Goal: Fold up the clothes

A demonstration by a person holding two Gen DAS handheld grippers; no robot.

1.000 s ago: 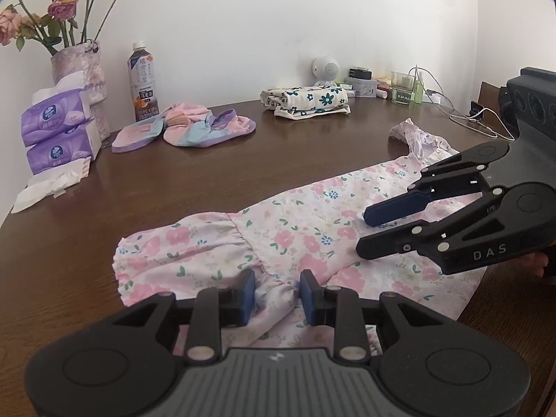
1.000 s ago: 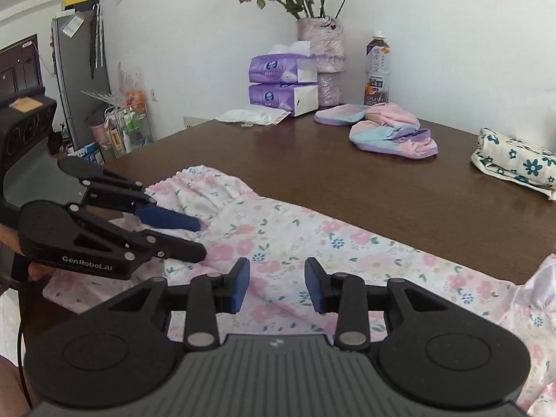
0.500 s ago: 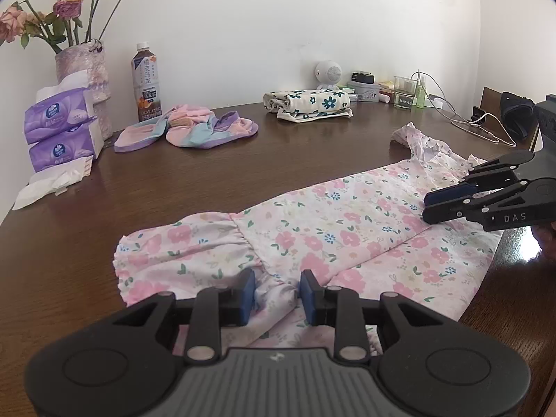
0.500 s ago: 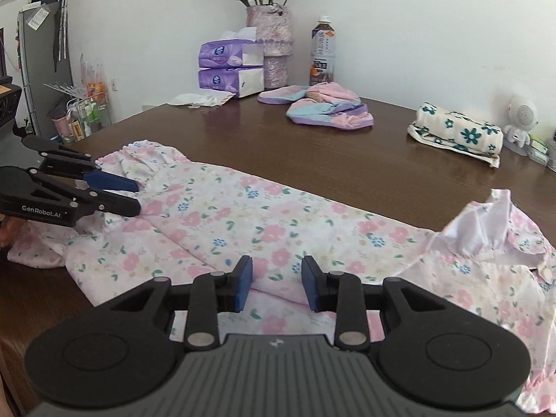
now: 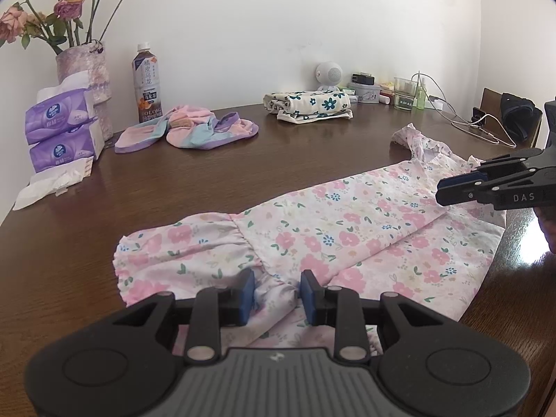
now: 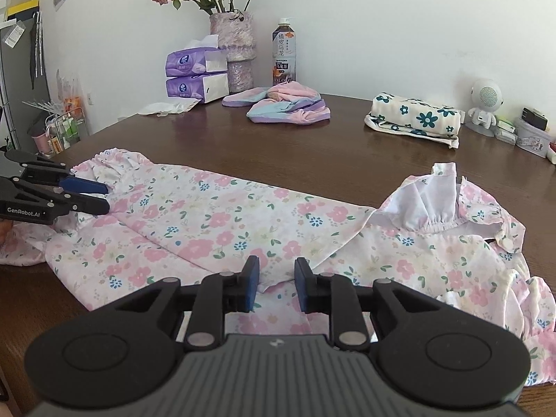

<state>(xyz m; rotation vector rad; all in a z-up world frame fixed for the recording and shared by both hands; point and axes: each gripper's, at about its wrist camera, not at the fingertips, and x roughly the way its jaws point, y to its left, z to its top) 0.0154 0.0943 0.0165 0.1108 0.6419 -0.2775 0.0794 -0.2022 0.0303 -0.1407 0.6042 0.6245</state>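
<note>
A pink floral dress [image 5: 330, 229] lies spread along the near side of the dark wooden table [image 5: 243, 173]. Its ruffled hem is on the left and its collar on the right. My left gripper [image 5: 277, 292] sits at the hem end, its blue pads pinching a bunched ridge of the dress. The right wrist view shows this left gripper [image 6: 104, 197] at the ruffle. My right gripper [image 6: 277, 286] is low over the dress [image 6: 208, 222] near the bodice. Its jaws are closing with a folded edge of cloth lying between the pads, not pressed. From the left wrist view, the right gripper [image 5: 443, 191] is far right.
At the back stand a vase of roses [image 5: 87, 80], tissue packs [image 5: 59, 132], a tea bottle [image 5: 146, 87], a pastel garment heap [image 5: 194, 130] and a folded blue-flowered cloth [image 5: 307, 104]. Cables [image 5: 479, 128] and small items crowd the back right corner.
My right gripper has slid along the dress away from the left gripper, toward the collar end, and its jaws have narrowed. The left gripper kept still on the hem.
</note>
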